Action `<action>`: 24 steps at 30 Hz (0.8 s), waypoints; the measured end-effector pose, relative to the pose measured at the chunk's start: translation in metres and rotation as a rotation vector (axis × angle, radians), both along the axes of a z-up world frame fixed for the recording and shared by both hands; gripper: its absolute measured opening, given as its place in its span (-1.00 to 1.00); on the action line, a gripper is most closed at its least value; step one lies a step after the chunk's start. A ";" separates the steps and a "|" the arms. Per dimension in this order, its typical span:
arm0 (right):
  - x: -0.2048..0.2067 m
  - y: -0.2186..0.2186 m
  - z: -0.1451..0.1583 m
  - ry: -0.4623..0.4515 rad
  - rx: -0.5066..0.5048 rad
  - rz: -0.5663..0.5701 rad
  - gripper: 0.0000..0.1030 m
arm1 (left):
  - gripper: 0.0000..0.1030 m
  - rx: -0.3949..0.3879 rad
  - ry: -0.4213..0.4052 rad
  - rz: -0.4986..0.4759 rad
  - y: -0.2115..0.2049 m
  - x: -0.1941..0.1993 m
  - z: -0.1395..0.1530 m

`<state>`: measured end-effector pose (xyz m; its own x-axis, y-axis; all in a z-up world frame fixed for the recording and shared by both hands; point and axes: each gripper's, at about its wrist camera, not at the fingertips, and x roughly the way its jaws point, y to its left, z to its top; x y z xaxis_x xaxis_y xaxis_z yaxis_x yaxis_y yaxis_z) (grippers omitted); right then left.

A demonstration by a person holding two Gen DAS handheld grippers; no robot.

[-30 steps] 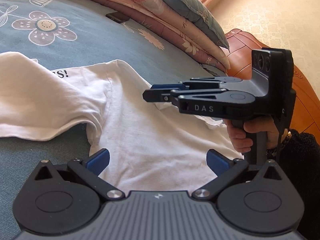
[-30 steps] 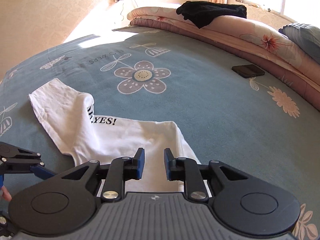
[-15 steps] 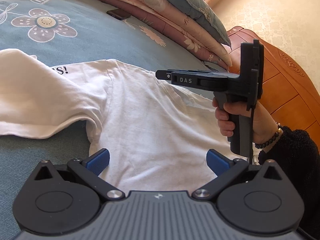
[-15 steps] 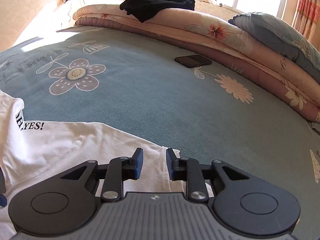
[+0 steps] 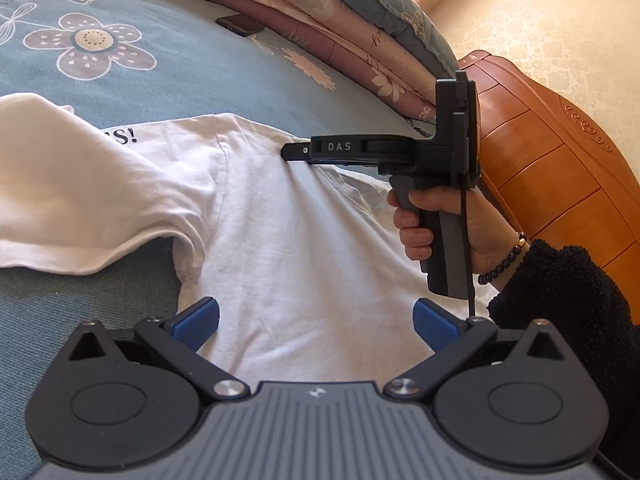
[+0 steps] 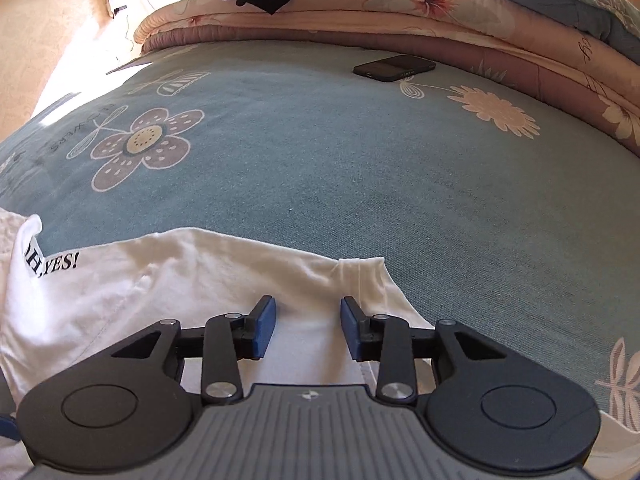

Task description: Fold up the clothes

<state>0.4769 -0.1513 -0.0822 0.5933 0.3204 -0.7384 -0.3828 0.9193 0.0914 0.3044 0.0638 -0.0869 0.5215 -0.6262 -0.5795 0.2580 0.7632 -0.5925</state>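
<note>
A white cotton T-shirt with black lettering lies spread on the blue flower-printed bedspread, and going by how it lies, the folding is only partly begun: at the left one part is already turned over onto the body, covering some of the print, while the middle and right of the shirt are flat and unfolded. The left gripper hovers low over the shirt's middle with its blue pads spread wide and nothing between them. To the right, the right gripper points down at the shirt's far edge near the sleeve seam; its jaws are opening, with cloth lying under the gap but no fold pinched between the pads. A hand in a black fleecy sleeve grips its handle. Left to do, I judge: take up that edge, fold the right side in, then fold the length. There are no containers in view; a dark phone lies loose on the bedspread beside stacked quilts.
</note>
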 end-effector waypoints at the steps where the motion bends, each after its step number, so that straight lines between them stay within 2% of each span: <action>1: 0.002 -0.002 0.004 0.002 0.005 -0.012 -0.24 | 0.98 -0.007 -0.003 -0.003 0.000 -0.001 0.001; 6: -0.020 -0.018 0.036 -0.045 -0.067 -0.006 -0.19 | 0.98 -0.007 -0.052 -0.035 -0.010 -0.011 0.014; 10: -0.054 -0.060 0.072 -0.068 -0.107 -0.044 -0.06 | 0.98 0.029 -0.079 -0.068 -0.024 -0.018 0.021; 15: -0.092 -0.120 0.102 -0.123 -0.228 -0.100 0.03 | 0.98 0.062 -0.078 -0.123 -0.044 -0.020 0.017; 19: -0.100 -0.162 0.095 -0.121 -0.295 -0.130 0.04 | 0.98 0.085 -0.049 -0.150 -0.056 -0.016 0.005; 24: -0.087 -0.189 0.057 -0.106 -0.323 -0.095 0.05 | 0.98 0.058 -0.012 -0.169 -0.059 -0.009 -0.012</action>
